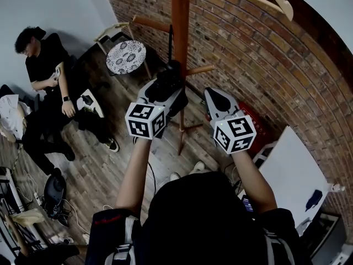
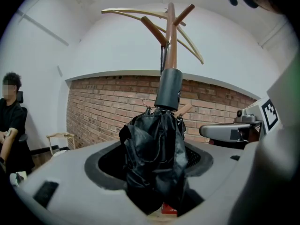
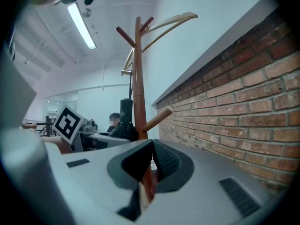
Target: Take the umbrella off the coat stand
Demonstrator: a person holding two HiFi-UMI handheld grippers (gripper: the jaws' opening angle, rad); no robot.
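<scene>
A folded black umbrella [image 1: 175, 66] [image 2: 157, 158] hangs by a thin strap from the wooden coat stand [image 1: 180, 32] [image 2: 172, 36] [image 3: 138, 78]. Its dark grey handle [image 2: 168, 88] points up. My left gripper [image 1: 170, 79] [image 2: 154, 149] has its jaws around the bunched canopy, and the fabric fills the gap between the pads. My right gripper [image 1: 209, 93] [image 3: 151, 142] is just right of the pole, below a short side peg [image 1: 198, 69]. It is shut and holds nothing. In the right gripper view the umbrella [image 3: 125, 111] shows left of the pole.
A brick wall [image 1: 265, 54] runs close behind the stand. A person in black [image 1: 47, 65] sits at the left, beside a round patterned stool [image 1: 126, 57]. A red object [image 1: 256, 120] and a white board [image 1: 292, 170] lie to the right. Cables lie on the floor [image 1: 60, 208].
</scene>
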